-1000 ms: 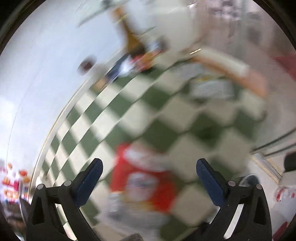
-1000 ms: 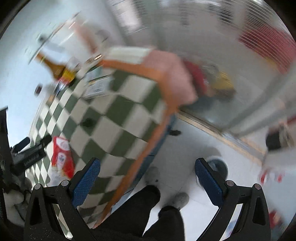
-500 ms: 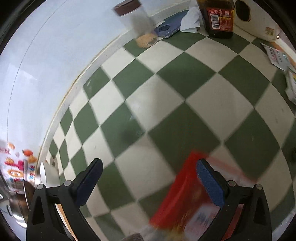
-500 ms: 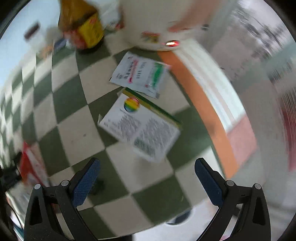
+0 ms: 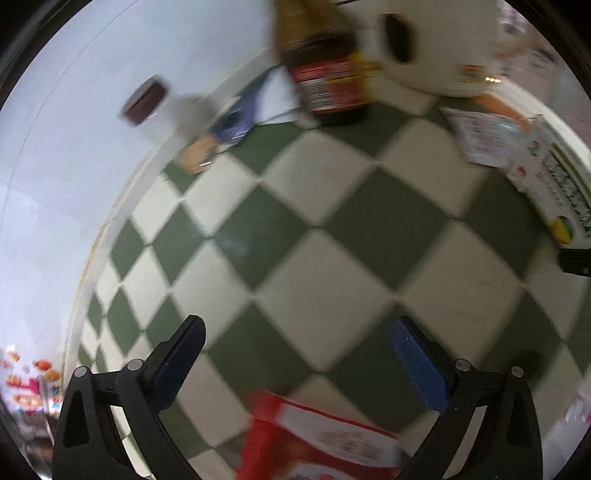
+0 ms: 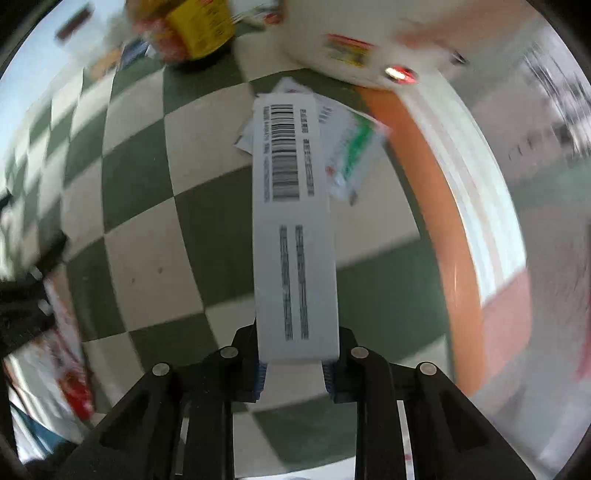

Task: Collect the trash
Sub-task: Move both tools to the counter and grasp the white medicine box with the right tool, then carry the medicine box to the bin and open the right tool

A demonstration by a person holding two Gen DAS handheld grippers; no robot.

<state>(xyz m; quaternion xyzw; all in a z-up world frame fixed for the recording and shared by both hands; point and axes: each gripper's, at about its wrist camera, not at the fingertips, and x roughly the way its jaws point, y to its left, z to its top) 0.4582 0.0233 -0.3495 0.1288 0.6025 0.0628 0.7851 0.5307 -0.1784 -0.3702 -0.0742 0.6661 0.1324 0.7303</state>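
White box point(image 6: 295, 236) clamped in right gripper point(image 6: 295, 373), fingers just closed; left gripper point(image 5: 299, 365) fingers apart above red packet point(image 5: 317, 439), leaflet point(image 6: 354, 155) uncollected.

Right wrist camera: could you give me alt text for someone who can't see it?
The right gripper, its jaws just closed, clamps a white box printed with a barcode above a green-and-white checkered tablecloth. A flat white-and-green packet lies beyond it, near a blurred bottle.

1 box point(image 6: 295, 236), 1 bottle point(image 5: 325, 70), 1 jar point(image 5: 173, 122)
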